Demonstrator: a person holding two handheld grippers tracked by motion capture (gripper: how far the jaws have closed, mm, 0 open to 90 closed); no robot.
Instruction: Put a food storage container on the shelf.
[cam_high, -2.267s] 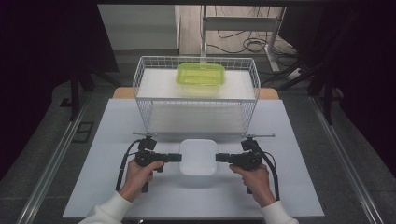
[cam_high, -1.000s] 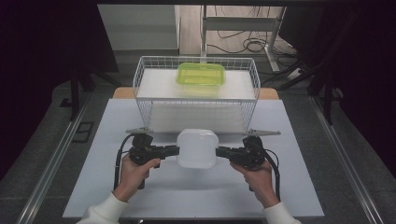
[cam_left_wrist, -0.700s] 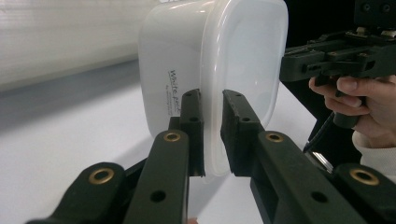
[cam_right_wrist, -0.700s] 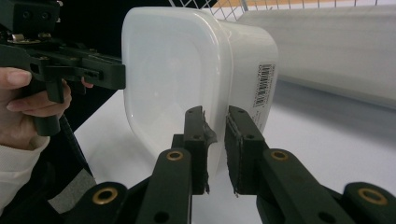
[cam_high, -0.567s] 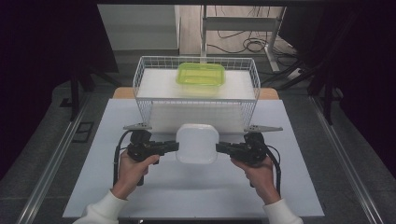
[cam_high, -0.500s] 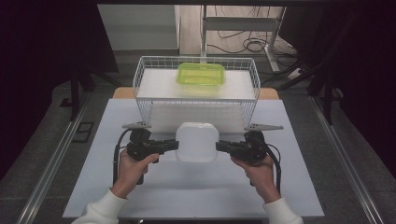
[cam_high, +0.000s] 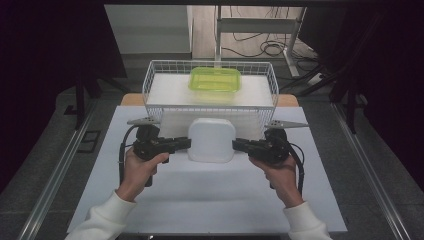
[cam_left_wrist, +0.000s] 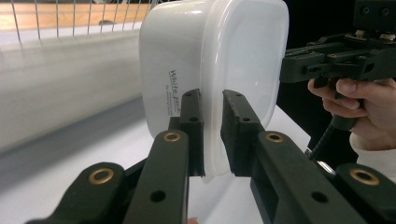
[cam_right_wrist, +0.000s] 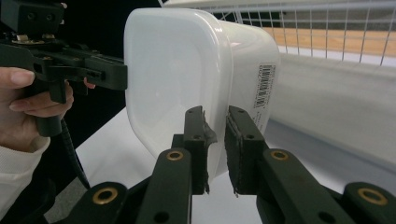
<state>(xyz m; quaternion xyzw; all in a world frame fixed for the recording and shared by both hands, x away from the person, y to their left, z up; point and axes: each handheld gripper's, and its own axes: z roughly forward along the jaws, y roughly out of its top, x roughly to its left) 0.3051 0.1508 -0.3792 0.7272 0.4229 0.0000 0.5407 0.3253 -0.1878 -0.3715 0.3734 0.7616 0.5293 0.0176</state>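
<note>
White lidded container (cam_high: 211, 140), a rounded rectangular tub of translucent plastic, hangs above the white table (cam_high: 210, 205), held level with its lid uppermost and just in front of the near wall of the wire basket (cam_high: 210, 107). Its long axis appears to run away from the person, toward the basket, though the tub is close to square as seen from above; its two side edges face the two hands.

The left gripper (cam_high: 182, 144) clamps the left rim, and in the left gripper view (cam_left_wrist: 212, 135) its jaws stand close together with the lid's flange pinched between the pads. The right gripper (cam_high: 240, 145) does the same on the opposite rim; the right gripper view (cam_right_wrist: 215, 140) shows the flange nipped between its pads, with a barcode label on the tub wall beside them. Each grip lies near the middle of its side, so the load is shared evenly and neither hand is nearer to the tub than the other.

The basket lies straight ahead of the tub, beyond it from the person, its top rim seemingly about level with or just above the tub's lid. Inside, toward the far wall, rests a green lidded container (cam_high: 214, 79) on the white liner (cam_high: 165, 90); the near half of the liner is bare. Judged from this layout, the coming move turns on height: the tub must clear the near rim before it can travel forward, and the bare near strip is probably where it would go.
</note>
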